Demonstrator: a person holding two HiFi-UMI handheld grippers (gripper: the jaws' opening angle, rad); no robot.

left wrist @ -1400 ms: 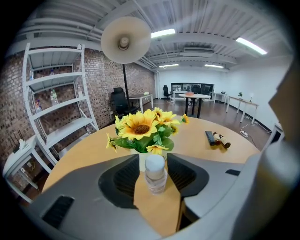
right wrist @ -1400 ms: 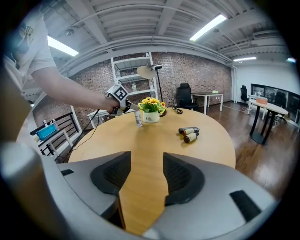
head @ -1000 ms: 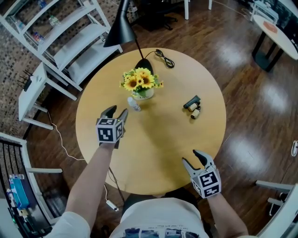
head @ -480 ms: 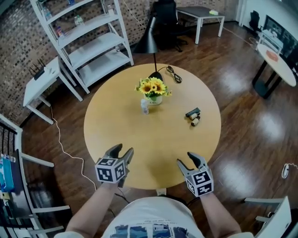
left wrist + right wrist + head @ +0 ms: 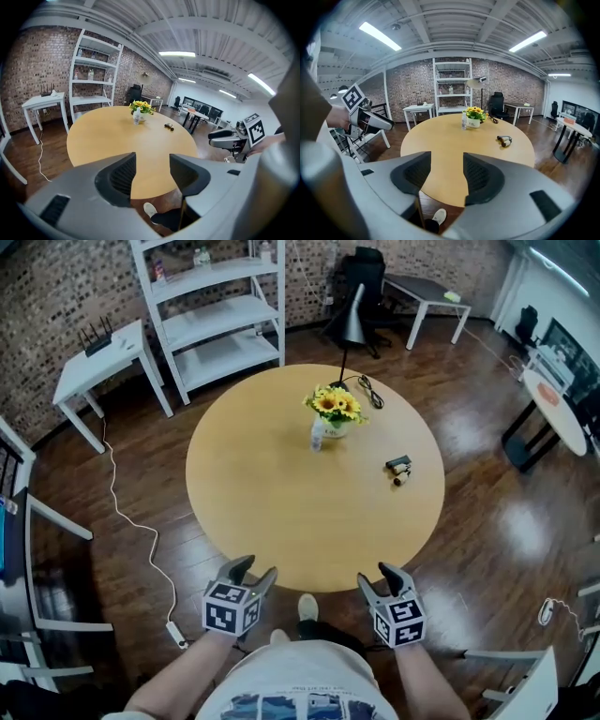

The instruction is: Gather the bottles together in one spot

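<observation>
A small clear bottle [image 5: 317,434] stands upright beside the sunflower vase on the round wooden table [image 5: 272,512]. Two small dark bottles [image 5: 399,468] lie side by side toward the table's right. Both grippers hang just off the table's near edge, far from every bottle. My left gripper [image 5: 255,570] is open and empty, and so is my right gripper [image 5: 375,576]. The left gripper view looks between its jaws [image 5: 152,161] at the clear bottle [image 5: 136,118] and the dark pair [image 5: 168,126]. The right gripper view shows the same clear bottle [image 5: 464,121] and dark pair [image 5: 505,139] beyond its own jaws [image 5: 446,164].
A vase of sunflowers [image 5: 336,409] and a black desk lamp [image 5: 352,320] with its cable stand at the table's far side. A white shelf unit [image 5: 216,306] and a small white table [image 5: 98,357] sit behind. The person's shoe [image 5: 307,607] shows under the table edge.
Both grippers have drawn back from over the table to just off its near edge, the left one from beside the vase. The head view has backed away and takes in more of the room.
</observation>
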